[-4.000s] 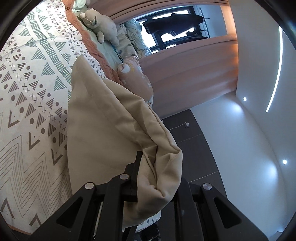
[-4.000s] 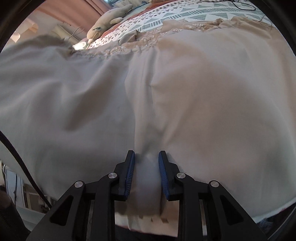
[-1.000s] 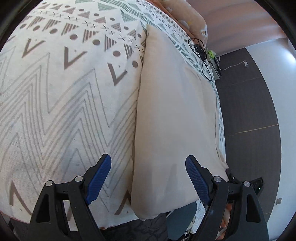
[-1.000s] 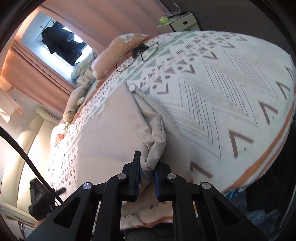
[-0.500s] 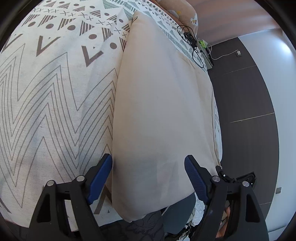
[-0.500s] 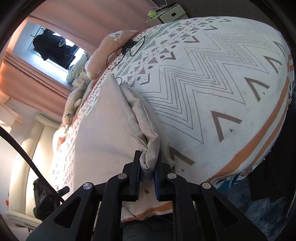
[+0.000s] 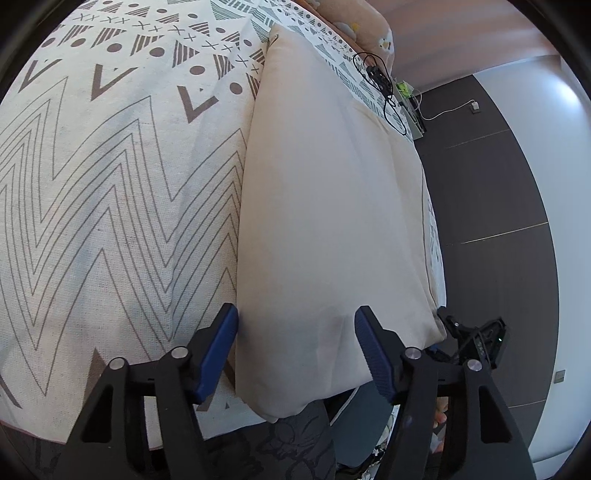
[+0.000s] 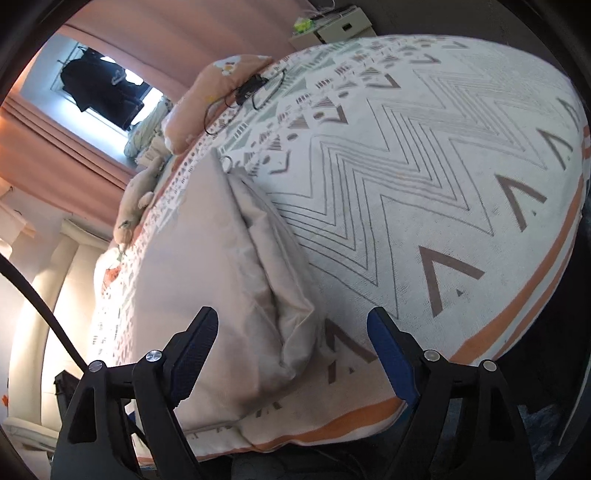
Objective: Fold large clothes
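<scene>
A large beige garment (image 7: 332, 206) lies folded in a long strip on the patterned bedspread (image 7: 110, 177), reaching to the bed's near edge. My left gripper (image 7: 297, 325) is open, its blue pads astride the garment's near end, holding nothing. In the right wrist view the garment (image 8: 221, 280) shows layered folds along its right side. My right gripper (image 8: 291, 339) is open and empty, its jaws spread around the garment's near corner.
A pink pillow (image 8: 218, 96) and a black cable with a device (image 8: 251, 88) lie at the head of the bed. A plush toy (image 8: 135, 206) lies by the pink curtains. Dark floor (image 7: 491, 221) runs beside the bed. A bedside unit (image 8: 332, 26) stands beyond.
My right gripper has opened and let go of the garment's folded edge, which now rests on the bed. My left gripper stays open and has shifted slightly over the garment's end.
</scene>
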Demonstrator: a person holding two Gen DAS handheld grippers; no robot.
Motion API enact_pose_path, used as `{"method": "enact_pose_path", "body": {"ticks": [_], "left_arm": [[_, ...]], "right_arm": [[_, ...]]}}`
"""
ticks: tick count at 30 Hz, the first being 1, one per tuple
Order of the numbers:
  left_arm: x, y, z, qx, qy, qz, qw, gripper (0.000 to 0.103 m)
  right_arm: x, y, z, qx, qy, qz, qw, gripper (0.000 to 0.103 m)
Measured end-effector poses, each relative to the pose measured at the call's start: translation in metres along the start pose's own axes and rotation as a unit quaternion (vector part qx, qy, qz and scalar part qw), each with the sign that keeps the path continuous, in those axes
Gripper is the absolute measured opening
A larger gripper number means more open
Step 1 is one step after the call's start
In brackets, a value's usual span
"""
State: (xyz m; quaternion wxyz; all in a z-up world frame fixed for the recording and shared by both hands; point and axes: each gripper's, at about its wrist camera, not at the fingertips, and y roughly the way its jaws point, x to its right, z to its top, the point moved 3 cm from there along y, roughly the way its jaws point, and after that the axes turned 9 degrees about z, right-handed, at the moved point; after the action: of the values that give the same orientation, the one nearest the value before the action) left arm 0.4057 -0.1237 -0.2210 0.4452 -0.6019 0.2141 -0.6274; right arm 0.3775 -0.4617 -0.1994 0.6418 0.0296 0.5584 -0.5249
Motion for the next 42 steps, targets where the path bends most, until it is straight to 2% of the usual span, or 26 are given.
{"method": "enact_pose_path", "body": {"ticks": [2,3,5,6,10,13,19,27,33,35,36,37,39,42], "left_arm": [[-0.001,-0.001,-0.004,0.003,0.003,0.003,1.0,0.06],[-0.003,-0.002,-0.005,0.004,0.003,0.004,1.0,0.056],[-0.004,-0.001,-0.008,0.006,0.004,0.005,1.0,0.05],[-0.005,-0.001,-0.008,0.006,0.002,0.003,1.0,0.046],[-0.002,-0.002,-0.008,0.01,0.013,0.01,0.9998,0.036],[0.001,-0.004,-0.008,0.014,0.025,0.017,0.9994,0.033],[-0.003,-0.009,-0.002,0.011,0.028,0.024,0.9993,0.032],[-0.009,-0.015,0.004,0.006,0.032,0.037,0.9988,0.032],[-0.013,-0.007,0.019,-0.019,0.008,0.027,0.9994,0.034],[-0.012,-0.003,0.024,-0.021,0.005,0.027,0.9994,0.037],[-0.011,-0.001,0.027,-0.022,0.004,0.026,0.9994,0.038],[-0.01,0.001,0.03,-0.024,0.003,0.026,0.9994,0.04],[-0.007,0.005,0.036,-0.023,0.005,0.028,0.9993,0.044],[-0.003,0.012,0.048,-0.024,0.008,0.034,0.9991,0.047]], "right_arm": [[0.0,0.008,0.001,-0.004,-0.005,-0.007,1.0,0.082],[-0.002,0.009,0.002,-0.002,-0.013,-0.011,1.0,0.077],[-0.008,0.015,0.001,-0.012,-0.018,0.005,1.0,0.053],[-0.007,0.019,0.0,-0.022,-0.008,0.024,0.999,0.031],[-0.01,0.017,-0.003,-0.012,-0.016,0.023,1.0,0.025],[-0.007,0.013,-0.006,-0.01,-0.01,0.04,0.999,0.019],[-0.001,0.011,-0.015,-0.01,-0.001,0.044,0.999,0.016],[-0.002,0.0,-0.037,-0.025,0.013,0.058,0.998,0.016],[0.003,0.006,-0.02,-0.051,0.012,0.064,0.997,0.022],[0.004,0.01,-0.01,-0.059,0.002,0.05,0.997,0.028],[0.004,0.011,-0.006,-0.059,-0.004,0.043,0.997,0.041],[0.004,0.012,0.0,-0.061,-0.011,0.034,0.997,0.059],[0.005,0.015,0.013,-0.062,-0.016,0.034,0.997,0.077],[0.005,0.024,0.034,-0.073,-0.015,0.063,0.995,0.076]]}}
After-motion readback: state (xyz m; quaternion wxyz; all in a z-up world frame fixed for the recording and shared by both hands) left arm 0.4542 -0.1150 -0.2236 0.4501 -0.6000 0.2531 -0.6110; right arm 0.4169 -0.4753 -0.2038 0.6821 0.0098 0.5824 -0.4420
